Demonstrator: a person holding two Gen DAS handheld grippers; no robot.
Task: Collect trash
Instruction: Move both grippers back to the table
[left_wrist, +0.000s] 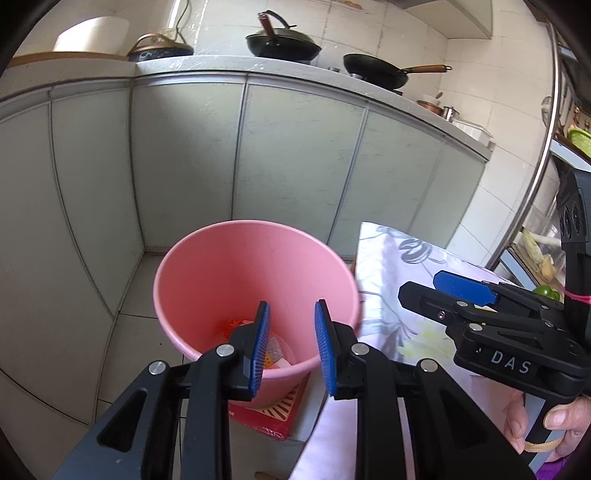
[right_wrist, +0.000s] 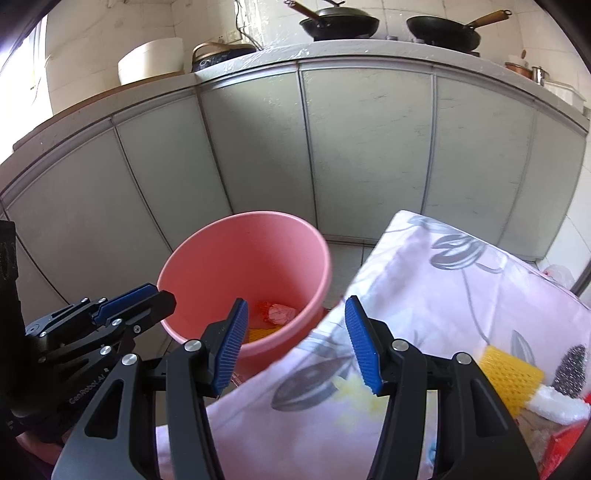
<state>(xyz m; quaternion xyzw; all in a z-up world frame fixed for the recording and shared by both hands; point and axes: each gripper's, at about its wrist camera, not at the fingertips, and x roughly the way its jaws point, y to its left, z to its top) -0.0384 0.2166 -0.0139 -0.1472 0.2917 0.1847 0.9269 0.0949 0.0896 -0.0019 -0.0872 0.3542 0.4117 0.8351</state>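
A pink bucket (left_wrist: 236, 280) (right_wrist: 236, 269) stands on the floor beside the table. In its bottom lie a red wrapper (right_wrist: 277, 313) and a yellow foam net (right_wrist: 258, 334). My left gripper (left_wrist: 291, 312) (right_wrist: 162, 297) hangs over the bucket's near rim, open with nothing between its blue pads. My right gripper (right_wrist: 297, 314) (left_wrist: 419, 290) is open and empty over the table's corner, right of the bucket. On the floral tablecloth (right_wrist: 443, 295) lie a yellow foam net (right_wrist: 511, 376), a white foam piece (right_wrist: 554, 404) and a dark mesh piece (right_wrist: 572, 369).
Grey-green cabinet doors (left_wrist: 295, 158) close off the far side, under a counter with two black pans (left_wrist: 282, 46). A red box (left_wrist: 273, 413) lies at the bucket's base. A hand (left_wrist: 554, 417) holds the right gripper's handle. Tiled floor (left_wrist: 122, 343) shows left of the bucket.
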